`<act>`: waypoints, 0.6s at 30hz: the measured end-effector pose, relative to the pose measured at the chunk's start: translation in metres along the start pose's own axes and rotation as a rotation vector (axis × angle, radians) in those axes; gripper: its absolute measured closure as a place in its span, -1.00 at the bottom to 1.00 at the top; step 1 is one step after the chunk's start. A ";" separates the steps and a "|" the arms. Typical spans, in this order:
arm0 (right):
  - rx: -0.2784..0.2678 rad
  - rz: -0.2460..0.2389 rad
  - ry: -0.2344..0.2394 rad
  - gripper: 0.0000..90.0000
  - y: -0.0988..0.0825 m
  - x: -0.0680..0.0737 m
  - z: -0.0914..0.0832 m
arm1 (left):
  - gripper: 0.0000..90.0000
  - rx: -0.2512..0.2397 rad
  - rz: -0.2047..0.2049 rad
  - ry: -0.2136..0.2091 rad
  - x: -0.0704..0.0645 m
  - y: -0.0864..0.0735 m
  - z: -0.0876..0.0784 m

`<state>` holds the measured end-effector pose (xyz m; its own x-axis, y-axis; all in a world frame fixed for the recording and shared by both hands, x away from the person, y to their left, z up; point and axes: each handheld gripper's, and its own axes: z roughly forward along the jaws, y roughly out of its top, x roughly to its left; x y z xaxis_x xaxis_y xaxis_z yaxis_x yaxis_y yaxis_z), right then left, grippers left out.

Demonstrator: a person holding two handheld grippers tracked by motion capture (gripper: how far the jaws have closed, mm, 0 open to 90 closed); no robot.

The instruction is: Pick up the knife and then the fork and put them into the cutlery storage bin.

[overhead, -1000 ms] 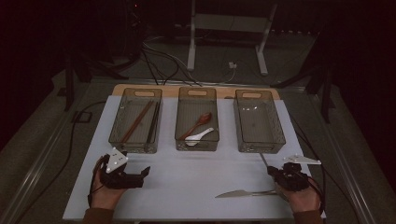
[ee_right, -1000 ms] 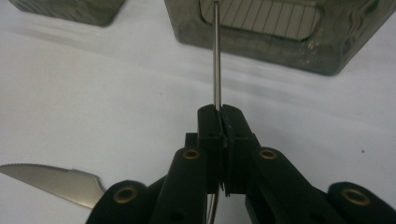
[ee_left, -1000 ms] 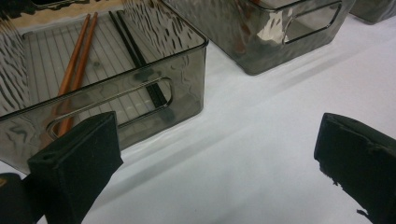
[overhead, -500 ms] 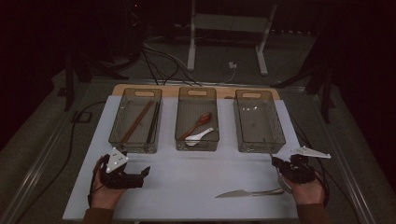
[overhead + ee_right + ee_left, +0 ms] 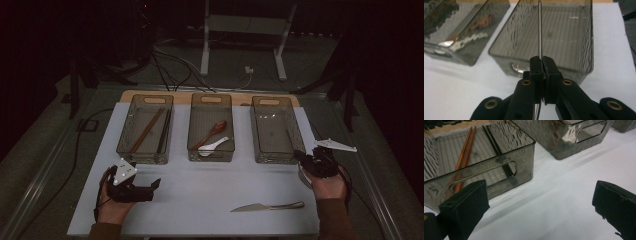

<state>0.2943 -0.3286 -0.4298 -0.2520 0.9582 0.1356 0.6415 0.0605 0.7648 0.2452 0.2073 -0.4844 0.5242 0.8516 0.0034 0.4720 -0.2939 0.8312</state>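
Observation:
My right gripper is shut on a thin metal utensil, seen edge-on and rising from the jaws in front of the empty right bin. A table knife lies on the white mat near the front edge, below that hand. At the front left, my left gripper rests open above the mat with nothing between its jaws. It faces the left bin, which holds brown chopsticks and black chopsticks.
The middle bin holds a wooden spoon and a white spoon. The three bins stand in a row at the back of the white mat. Cables and a stand's legs lie on the floor beyond the table.
My right hand has risen and moved away from the knife toward the front of the right bin, still shut on the utensil. The left hand and the knife have stayed put.

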 end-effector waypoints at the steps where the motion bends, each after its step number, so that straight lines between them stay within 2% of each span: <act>1: -0.008 0.000 -0.004 0.95 0.003 -0.001 0.001 | -0.96 0.000 0.000 0.000 0.000 0.000 0.000; 11: -0.043 0.034 -0.019 0.95 0.030 -0.009 0.016 | -0.96 0.005 0.002 -0.004 0.000 0.000 0.001; 18: -0.069 0.042 -0.017 0.95 0.048 -0.012 0.026 | -0.96 0.006 0.002 -0.005 0.000 0.000 0.001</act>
<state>0.3471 -0.3293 -0.4114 -0.2132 0.9642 0.1576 0.5996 0.0018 0.8003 0.2461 0.2068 -0.4856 0.5287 0.8488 0.0023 0.4752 -0.2983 0.8278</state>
